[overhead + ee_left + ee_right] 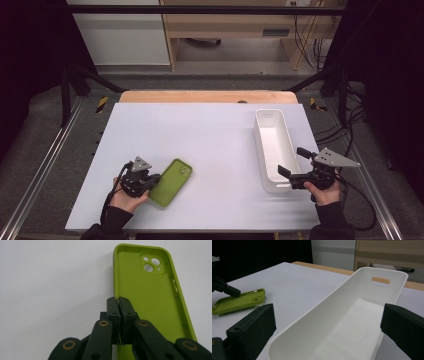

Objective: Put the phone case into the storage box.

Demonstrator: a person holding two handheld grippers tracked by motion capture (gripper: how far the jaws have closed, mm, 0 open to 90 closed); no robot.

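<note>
A lime-green phone case (172, 181) lies inside-up on the white table, near the front left. My left gripper (152, 179) is at its near-left edge. In the left gripper view the two jaws (119, 301) are pressed together on the case's (150, 297) side wall. In the right gripper view the case (239, 301) sits tilted, its edge raised where the left gripper (227, 288) holds it. My right gripper (291, 161) stands open at the near end of a long white bin (270, 114), one jaw on either side of the bin's end (332, 293) without touching it.
The bin is empty and runs front to back on the right side of the table. A wooden strip (207, 96) borders the table's far edge. Metal rails (45, 165) flank both sides, and cables (350, 125) hang at the right.
</note>
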